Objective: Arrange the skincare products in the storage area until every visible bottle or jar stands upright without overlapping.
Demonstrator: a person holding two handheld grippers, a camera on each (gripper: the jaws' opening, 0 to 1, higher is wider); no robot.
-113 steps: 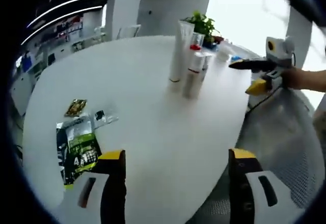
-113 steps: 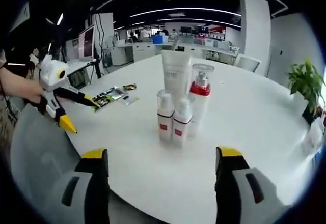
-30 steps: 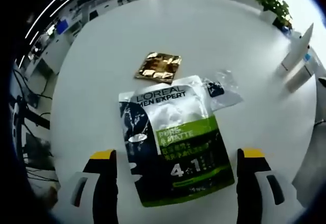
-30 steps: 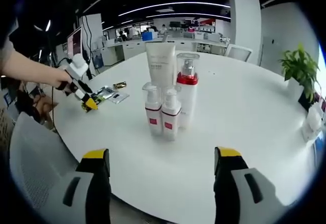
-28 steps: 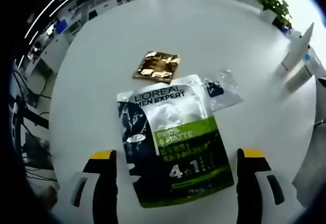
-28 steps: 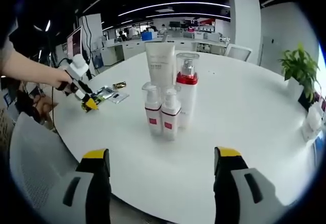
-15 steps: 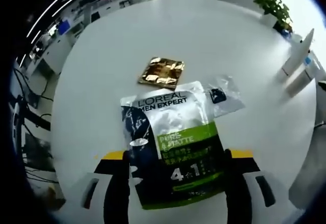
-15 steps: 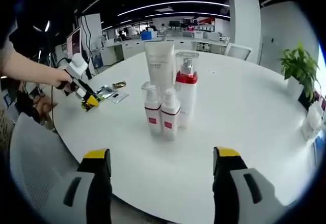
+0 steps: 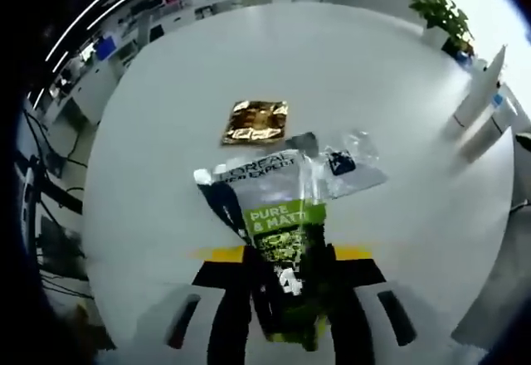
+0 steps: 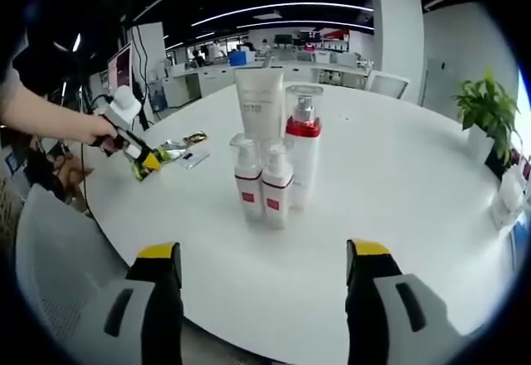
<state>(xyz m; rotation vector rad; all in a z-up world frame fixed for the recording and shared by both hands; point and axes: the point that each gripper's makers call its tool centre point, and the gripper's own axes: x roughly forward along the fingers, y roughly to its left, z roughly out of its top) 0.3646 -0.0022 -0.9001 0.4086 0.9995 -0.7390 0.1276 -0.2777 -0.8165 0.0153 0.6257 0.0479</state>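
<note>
A white tube [image 10: 260, 104], a red-collared pump bottle [image 10: 304, 153] and two small white pump bottles [image 10: 247, 187] [image 10: 276, 191] stand upright, close together, on the round white table [image 10: 415, 182]. My right gripper [image 10: 261, 250] hangs open in front of them, off the table's near edge, holding nothing. My left gripper [image 9: 289, 259] is shut on the near end of a green and black face-mask pouch [image 9: 278, 224], which buckles between the jaws. From the right gripper view, a hand holds that left gripper [image 10: 137, 153] at the table's left side. The tube [image 9: 481, 91] leans into view far right.
A gold sachet [image 9: 255, 122] and a clear sachet [image 9: 348, 166] lie just beyond the pouch. A mesh chair [image 10: 50, 257] sits at the table's near left. A potted plant [image 10: 489, 116] stands far right, with desks and monitors behind.
The left gripper's jaws have gone from wide open either side of the flat pouch to shut on its near end, crumpling it. The right gripper and the bottles have stayed put.
</note>
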